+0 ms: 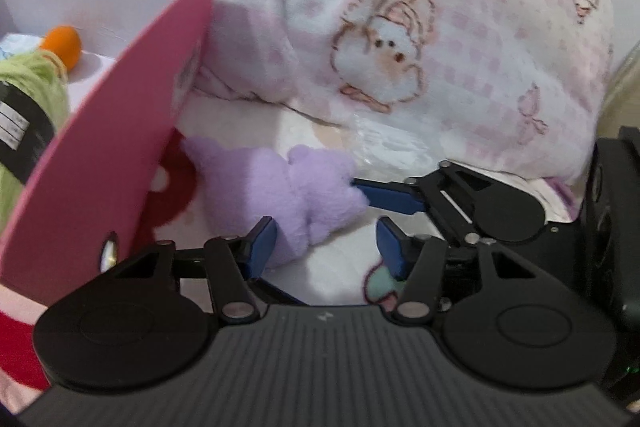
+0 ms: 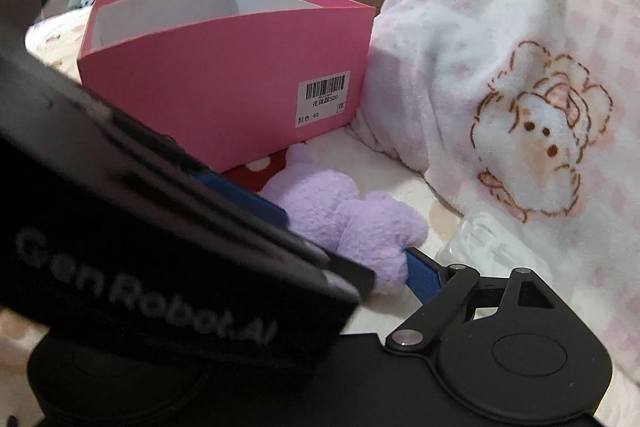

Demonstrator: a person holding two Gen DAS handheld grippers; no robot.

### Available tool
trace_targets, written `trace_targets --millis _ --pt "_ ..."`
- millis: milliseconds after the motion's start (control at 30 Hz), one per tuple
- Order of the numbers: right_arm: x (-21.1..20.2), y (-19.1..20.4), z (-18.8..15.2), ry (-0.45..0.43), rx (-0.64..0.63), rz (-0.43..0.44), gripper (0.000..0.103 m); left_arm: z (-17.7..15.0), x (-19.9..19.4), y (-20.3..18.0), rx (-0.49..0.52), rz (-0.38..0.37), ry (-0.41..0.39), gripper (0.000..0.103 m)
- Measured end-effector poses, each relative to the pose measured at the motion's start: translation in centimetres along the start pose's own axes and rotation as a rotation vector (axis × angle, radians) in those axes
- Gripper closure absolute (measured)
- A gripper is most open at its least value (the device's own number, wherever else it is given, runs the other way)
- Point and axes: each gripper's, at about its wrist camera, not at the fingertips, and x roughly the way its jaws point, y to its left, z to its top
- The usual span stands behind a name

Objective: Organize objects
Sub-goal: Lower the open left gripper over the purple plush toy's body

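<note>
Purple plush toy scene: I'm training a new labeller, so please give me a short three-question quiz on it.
1. True or false: the purple plush toy lies inside the pink box.
2. Which of these is in the box? A. green yarn B. a cup C. a shoe
3. Fill in: in the right wrist view, the white label on the box's outer wall shows a printed ___.
Key: 1 false, it lies on the bedding beside the box; 2 A; 3 barcode.
</note>
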Motion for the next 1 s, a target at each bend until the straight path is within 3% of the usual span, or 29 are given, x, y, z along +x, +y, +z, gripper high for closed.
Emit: trace_targets --millis 133,267,533,733,867,933,967,1000 --pt "-0.1 0.7 -0.5 -0.017 -0.001 -0.03 0.015 -0.3 0.4 0.2 -0.027 -0.007 0.025 0.053" --pt "-0.3 0.8 -0.5 -0.022 0.034 -0.06 0.023 -0.5 0.3 0.2 -0.027 -0.01 0.024 0.053" --pt "-0.8 0.6 -1.2 0.005 0.084 -0.052 0.033 -0.3 -0.2 0.2 -0.028 -0.051 0.062 0.053" --pt "-1.8 -0.4 -2.2 0.007 0.154 -0.044 0.035 -0.3 -0.3 -0.2 0.042 0.114 0.085 0.053" --pt "-3.0 -2.1 -2.5 0.002 0.224 -0.015 0.034 0.0 -0.5 0.1 0.033 0.124 0.067 0.049" --pt "-3.0 -2.8 -2.4 0.023 0.255 0.025 0.045 0.6 -0.5 -0.3 0.066 0.144 0.053 0.042" --pt "-2.4 -3.3 -2.2 0.039 0.274 0.051 0.055 1.0 -0.2 -0.5 0.084 0.142 0.069 0.035" --pt "-1.9 -3.4 -2.3 0.039 0.287 0.063 0.057 1.4 0.0 -0.7 0.096 0.135 0.093 0.034"
